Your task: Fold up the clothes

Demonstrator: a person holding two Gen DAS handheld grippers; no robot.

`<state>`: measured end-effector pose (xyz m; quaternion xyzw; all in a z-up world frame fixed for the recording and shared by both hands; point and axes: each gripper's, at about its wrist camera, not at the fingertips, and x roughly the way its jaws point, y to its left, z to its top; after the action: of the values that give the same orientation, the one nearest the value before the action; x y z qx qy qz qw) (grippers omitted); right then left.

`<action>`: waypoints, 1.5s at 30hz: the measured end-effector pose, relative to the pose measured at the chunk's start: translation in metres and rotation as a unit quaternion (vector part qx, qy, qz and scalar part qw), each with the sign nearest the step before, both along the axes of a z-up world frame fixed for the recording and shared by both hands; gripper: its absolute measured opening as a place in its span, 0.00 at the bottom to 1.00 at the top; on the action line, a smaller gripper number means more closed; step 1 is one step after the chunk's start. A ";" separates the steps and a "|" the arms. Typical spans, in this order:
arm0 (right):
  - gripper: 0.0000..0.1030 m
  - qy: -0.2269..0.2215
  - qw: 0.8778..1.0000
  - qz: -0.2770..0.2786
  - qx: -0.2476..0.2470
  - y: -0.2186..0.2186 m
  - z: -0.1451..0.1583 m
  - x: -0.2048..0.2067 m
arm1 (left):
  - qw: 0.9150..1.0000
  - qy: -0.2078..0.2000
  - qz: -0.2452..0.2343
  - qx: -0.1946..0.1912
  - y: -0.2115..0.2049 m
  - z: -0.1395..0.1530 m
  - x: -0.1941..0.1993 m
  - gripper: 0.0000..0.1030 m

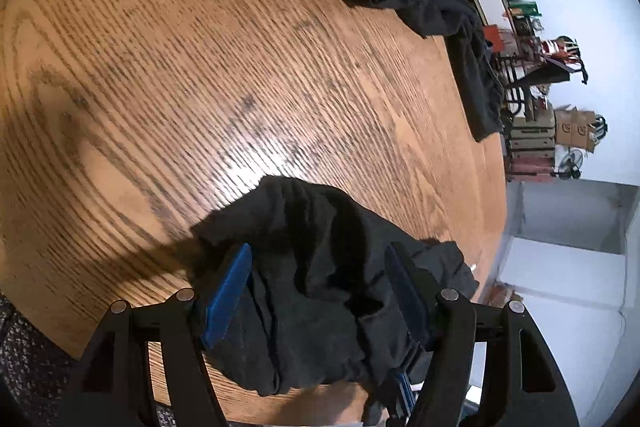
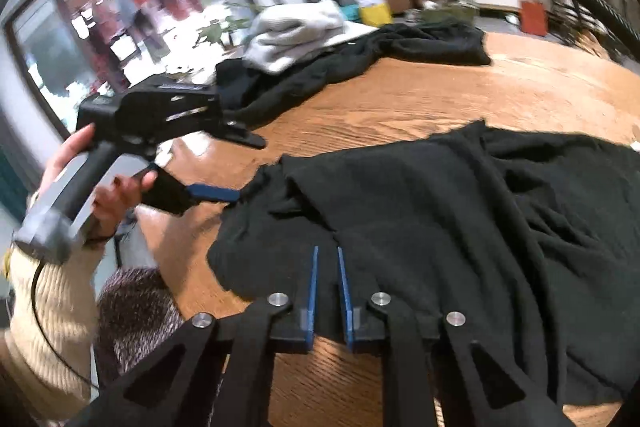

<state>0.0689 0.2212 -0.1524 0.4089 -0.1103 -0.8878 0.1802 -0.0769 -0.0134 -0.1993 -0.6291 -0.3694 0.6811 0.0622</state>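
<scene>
At the bottom of the right-wrist view we see the right gripper (image 2: 326,263), its blue-padded jaws drawn nearly together with a narrow slit between them, lying over the near hem of the black knit garment (image 2: 420,239). Whether a fold of cloth is pinched in that slit we cannot tell; the fabric passes beneath and behind the pads. The garment spreads from lower centre to the right edge of this frame, crumpled rather than flat, on the round oak-grain wooden table (image 2: 400,99); we judge both tools hold opposite edges so the cloth can be pulled taut and laid out for folding.

Toward the left of the same frame, a hand (image 2: 108,187) in a cream ribbed sleeve (image 2: 48,307) carries the left gripper (image 2: 224,193), whose blue finger touches the garment's left edge. From the left-wrist view, bottom centre, the left gripper (image 1: 320,291) stands wide, with a thick bunch of the black garment (image 1: 320,259) filling the gap between the pads and draping over them; the grip appears closed on that bunch.

Farther off, at the top of each frame, a second dark garment (image 2: 360,59) lies strewn on the table, with a folded pale grey garment (image 2: 296,31) resting on it, apparently awaiting their turn.
</scene>
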 end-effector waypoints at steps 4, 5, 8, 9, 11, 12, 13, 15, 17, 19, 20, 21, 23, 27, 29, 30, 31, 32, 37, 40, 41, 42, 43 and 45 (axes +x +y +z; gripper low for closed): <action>0.52 0.036 0.996 0.072 0.046 -0.044 -0.003 0.002 | 1.000 0.005 0.003 0.006 -0.014 0.006 0.006 0.68; 0.57 0.043 0.993 0.098 0.059 -0.059 -0.003 0.002 | 1.000 0.005 0.004 0.004 -0.018 0.006 0.008 0.68; 0.71 0.042 0.983 0.146 0.104 -0.095 -0.013 -0.005 | 1.000 0.005 0.010 -0.002 -0.032 0.008 0.016 0.68; 0.71 0.038 0.980 0.156 0.121 -0.104 -0.017 -0.008 | 1.000 0.004 0.013 -0.002 -0.037 0.008 0.019 0.68; 0.70 0.034 0.972 0.171 0.159 -0.120 -0.025 -0.016 | 1.000 0.004 0.017 -0.002 -0.046 0.008 0.023 0.68; 0.68 0.033 0.967 0.175 0.180 -0.127 -0.030 -0.019 | 1.000 0.004 0.017 -0.003 -0.048 0.009 0.024 0.68; 0.57 0.030 0.965 0.172 0.198 -0.132 -0.034 -0.023 | 1.000 0.005 0.017 -0.005 -0.050 0.009 0.024 0.68; 0.31 0.023 0.969 0.154 0.194 -0.132 -0.036 -0.032 | 1.000 0.004 0.021 0.000 -0.054 0.007 0.026 0.68; 0.18 0.012 0.982 0.122 0.145 -0.119 -0.031 -0.041 | 1.000 0.002 0.029 0.012 -0.056 0.005 0.026 0.68; 0.17 0.001 0.995 0.082 0.055 -0.092 -0.021 -0.044 | 0.998 -0.005 0.045 0.039 -0.054 -0.002 0.028 0.68; 0.17 -0.002 0.998 0.061 0.010 -0.077 -0.016 -0.046 | 0.998 -0.008 0.050 0.050 -0.051 -0.004 0.028 0.68; 0.17 0.002 0.999 0.038 -0.028 -0.059 -0.010 -0.043 | 0.996 -0.013 0.051 0.068 -0.045 -0.008 0.026 0.68; 0.17 0.011 0.999 0.015 -0.045 -0.037 -0.002 -0.036 | 0.995 -0.018 0.032 0.092 -0.031 -0.013 0.017 0.68; 0.17 0.012 0.999 0.012 -0.029 -0.015 0.001 -0.027 | 0.992 -0.033 0.040 0.119 -0.011 -0.022 0.004 0.68; 0.17 0.015 0.999 0.017 -0.026 -0.012 0.001 -0.023 | 0.992 -0.040 0.031 0.113 0.000 -0.023 -0.001 0.68; 0.17 0.017 0.999 0.021 -0.025 -0.012 0.001 -0.021 | 0.993 -0.041 0.022 0.109 0.008 -0.023 -0.004 0.68; 0.17 0.020 0.999 0.025 -0.025 -0.012 0.001 -0.019 | 0.993 -0.042 0.011 0.108 0.017 -0.022 -0.006 0.68; 0.17 0.022 0.999 0.028 -0.025 -0.013 0.000 -0.018 | 0.993 -0.044 0.003 0.109 0.023 -0.023 -0.007 0.68; 0.17 0.026 0.998 0.036 -0.041 -0.015 -0.002 -0.012 | 0.990 -0.068 -0.024 0.124 0.048 -0.032 -0.003 0.68; 0.17 0.030 0.998 0.043 -0.042 -0.019 -0.002 -0.011 | 0.987 -0.066 -0.019 0.145 0.054 -0.037 -0.001 0.68; 0.17 0.032 0.998 0.046 -0.040 -0.021 -0.002 -0.010 | 0.986 -0.065 -0.018 0.150 0.055 -0.038 -0.001 0.68; 0.17 0.035 0.997 0.049 -0.039 -0.023 -0.001 -0.009 | 0.986 -0.063 -0.021 0.155 0.059 -0.039 0.000 0.68; 0.18 0.037 0.997 0.053 -0.038 -0.025 0.000 -0.007 | 0.986 -0.060 -0.026 0.156 0.062 -0.040 -0.001 0.66; 0.22 0.043 0.997 0.060 -0.036 -0.029 0.001 -0.002 | 0.989 -0.051 -0.027 0.136 0.065 -0.037 -0.001 0.37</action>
<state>0.0664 0.1917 -0.1514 0.3692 -0.1097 -0.8877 0.2522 -0.0777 0.0514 -0.2367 -0.6582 -0.4443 0.5897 0.1472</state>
